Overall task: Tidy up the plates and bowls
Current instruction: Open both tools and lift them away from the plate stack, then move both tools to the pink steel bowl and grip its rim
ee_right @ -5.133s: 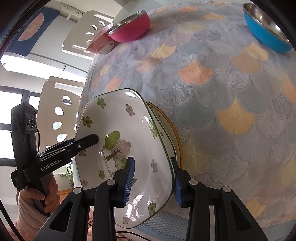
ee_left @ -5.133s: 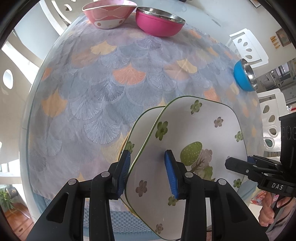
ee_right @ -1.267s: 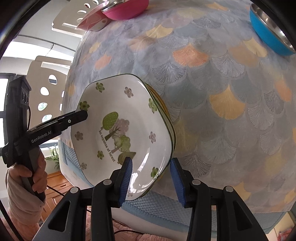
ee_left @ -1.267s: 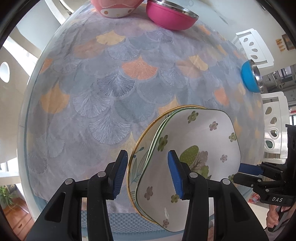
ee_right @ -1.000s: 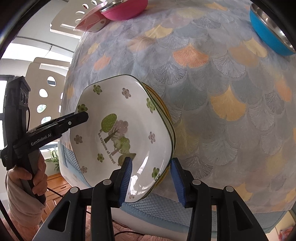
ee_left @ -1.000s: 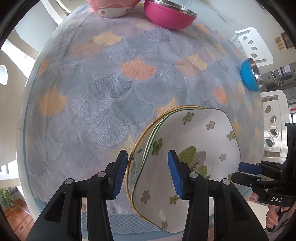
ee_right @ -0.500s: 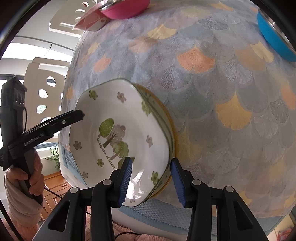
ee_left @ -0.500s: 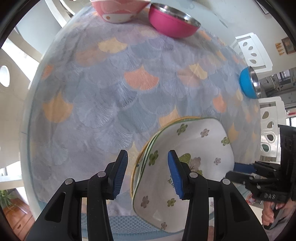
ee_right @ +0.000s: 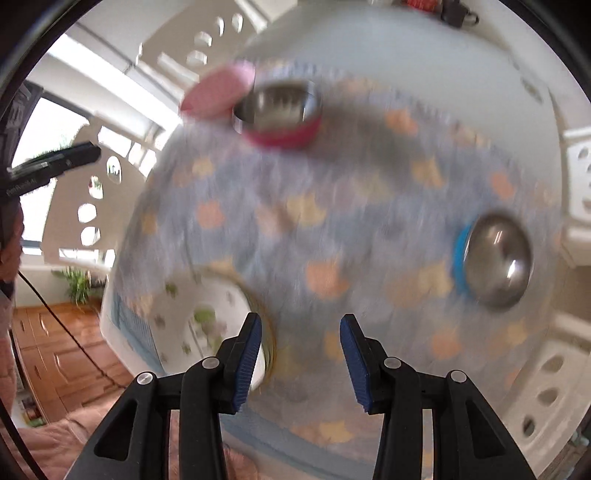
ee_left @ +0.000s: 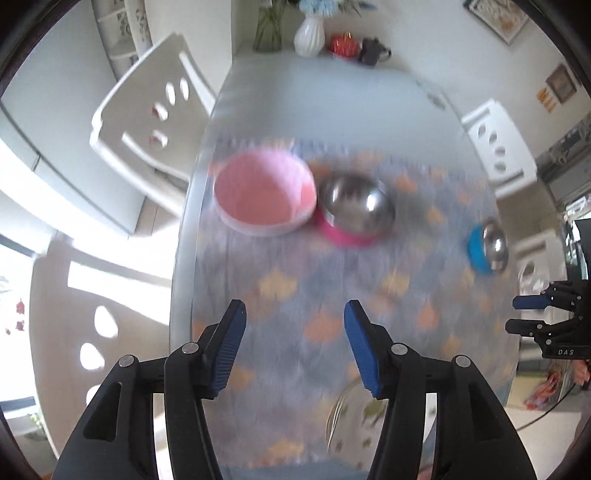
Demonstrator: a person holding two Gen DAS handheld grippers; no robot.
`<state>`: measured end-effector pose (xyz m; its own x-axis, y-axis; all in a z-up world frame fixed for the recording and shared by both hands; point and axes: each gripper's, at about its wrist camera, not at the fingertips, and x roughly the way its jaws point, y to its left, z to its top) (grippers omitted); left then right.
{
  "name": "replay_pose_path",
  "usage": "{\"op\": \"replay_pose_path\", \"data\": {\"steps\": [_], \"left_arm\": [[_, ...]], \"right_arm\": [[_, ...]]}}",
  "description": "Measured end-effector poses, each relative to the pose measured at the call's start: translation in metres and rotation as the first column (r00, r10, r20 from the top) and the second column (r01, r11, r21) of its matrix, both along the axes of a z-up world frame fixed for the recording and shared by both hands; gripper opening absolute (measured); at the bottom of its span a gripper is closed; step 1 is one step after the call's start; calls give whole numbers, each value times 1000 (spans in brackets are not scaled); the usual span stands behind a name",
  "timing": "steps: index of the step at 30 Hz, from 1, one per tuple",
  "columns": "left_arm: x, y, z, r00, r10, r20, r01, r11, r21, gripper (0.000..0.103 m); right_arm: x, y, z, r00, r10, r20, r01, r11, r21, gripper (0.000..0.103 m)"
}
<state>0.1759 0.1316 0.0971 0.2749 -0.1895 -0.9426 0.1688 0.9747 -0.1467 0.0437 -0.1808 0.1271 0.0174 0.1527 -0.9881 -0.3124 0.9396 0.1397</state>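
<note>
Long table (ee_left: 280,110) under a cloth (ee_left: 332,295) with blue, orange and yellow fan shapes; far end bare and pale. Both views blurred. White chairs with holes around it: 1 at the far left (ee_left: 147,110), 1 at the far right (ee_left: 498,147). Wood floor (ee_right: 55,350) and a green plant (ee_right: 79,286) low in the right wrist view. White vase (ee_left: 309,33) and small things on a shelf past the table's far end. Framed picture (ee_left: 498,18) on the wall.

Stacked plates (ee_left: 354,421) near the table's close edge, white with green flowers on top, a yellow rim showing under (ee_right: 207,317). Seen low behind the left gripper's (ee_left: 293,343) right finger, and just left of the right gripper (ee_right: 301,350), partly behind its left finger.

Pink bowl (ee_left: 264,197) at the far left of the cloth, touching or just beside a steel bowl with a pink outside (ee_left: 354,212). Blue bowl (ee_left: 487,249) with a steel inside well apart, near the right edge.

Left gripper's jaws just been opening, wide apart now, nothing between but cloth far below. Right gripper's jaws apart too, holding nothing. Each gripper seen at the edge of the other's view, up off the table. Nothing in the way between the grippers and the bowls.
</note>
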Motion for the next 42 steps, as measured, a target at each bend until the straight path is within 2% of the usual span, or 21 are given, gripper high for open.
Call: {"op": "replay_pose_path", "data": {"steps": [3,7,9,12,15,21,25,28,30,33,35,37,42], "left_arm": [[25,-9,-15,999,40,2,-40,999,-28,53],[45,-26,-59,991,105,-80,-113,988,-107,53],[50,-35,-78,984,128,-122,-143,981,-131,52],[60,-45,-106,969,174,-177,-202,967,-156,52],[69,-53,-121,963,194,-189,-226,960,-167,52],[84,-59,-137,957,235,-171,-259,957,-133,52],[89,-66,-149,958,241,-156,-260,959,-115,50],[91,-70,-160,956,246,-161,-265,958,-106,39],[91,-70,-164,954,250,-167,-274,952,-137,30],[92,-69,-166,959,239,-153,-262,953,-151,22],[94,-68,-168,962,232,-145,-253,956,-148,20],[95,-63,-171,960,234,-153,-259,952,-166,16],[95,-62,-168,963,227,-145,-250,954,-168,14]], "right_arm": [[40,2,8,997,-64,51,61,997,47,43],[86,3,-9,979,-203,15,196,959,206,43],[106,9,-33,968,-250,-33,250,934,254,43],[130,17,-62,946,-314,-82,324,905,274,42],[148,19,-83,923,-370,-104,384,870,310,42],[174,26,-118,914,-395,-93,405,872,274,42],[183,24,-138,899,-429,-88,435,850,297,42],[189,29,-150,901,-429,-68,430,862,269,42],[191,35,-155,905,-423,-57,422,869,258,41],[192,41,-159,909,-414,-43,413,881,230,32],[191,42,-161,903,-429,-30,426,885,189,20],[189,40,-161,897,-442,-17,437,880,187,14],[187,34,-161,877,-479,-22,473,856,211,13]]}}
